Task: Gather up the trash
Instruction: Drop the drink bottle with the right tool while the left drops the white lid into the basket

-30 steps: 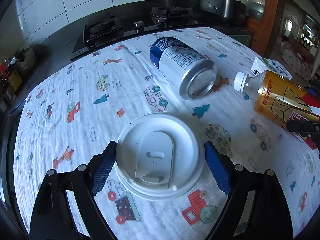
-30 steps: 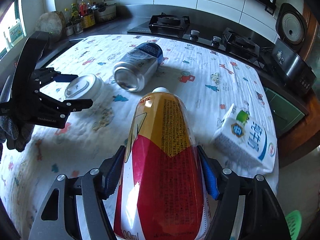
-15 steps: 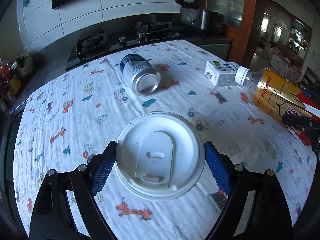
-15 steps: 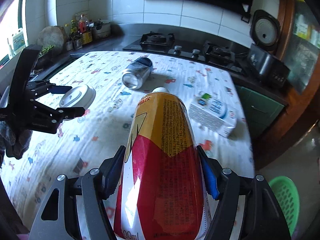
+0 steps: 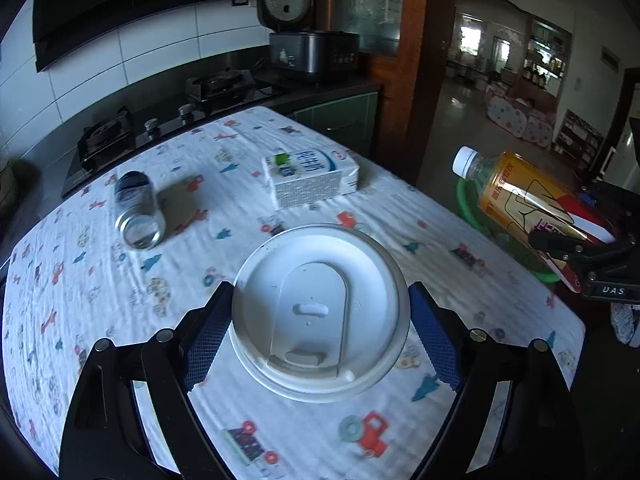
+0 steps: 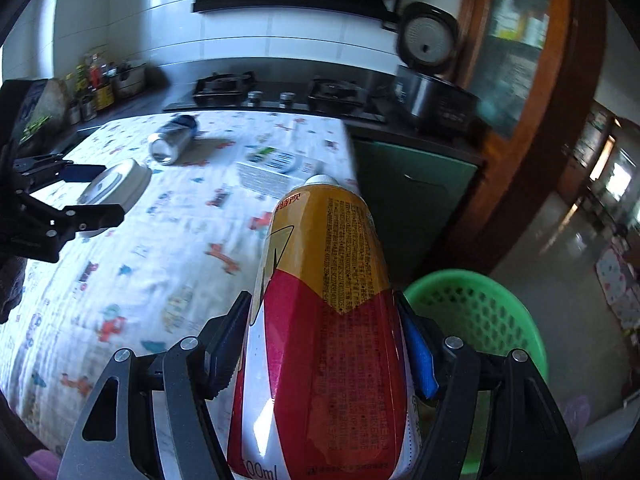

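My left gripper (image 5: 320,320) is shut on a white lidded paper cup (image 5: 320,312) and holds it above the table (image 5: 100,292) with the printed cloth. My right gripper (image 6: 320,344) is shut on a plastic drink bottle with a yellow and red label (image 6: 320,320), held beyond the table's right edge over a green basket (image 6: 480,300). The bottle (image 5: 532,200) and basket (image 5: 468,208) also show in the left wrist view. A silver can (image 5: 138,212) lies on its side on the cloth, and a white milk carton (image 5: 310,178) lies to its right.
A gas stove (image 5: 168,120) and a rice cooker (image 5: 308,44) stand on the dark counter behind the table. Jars and bottles (image 6: 96,84) stand at the back left. A doorway to another room (image 5: 512,72) opens on the right.
Both grippers have risen and pulled back with their loads. The right gripper swung the bottle right, past the table edge, over the green basket.
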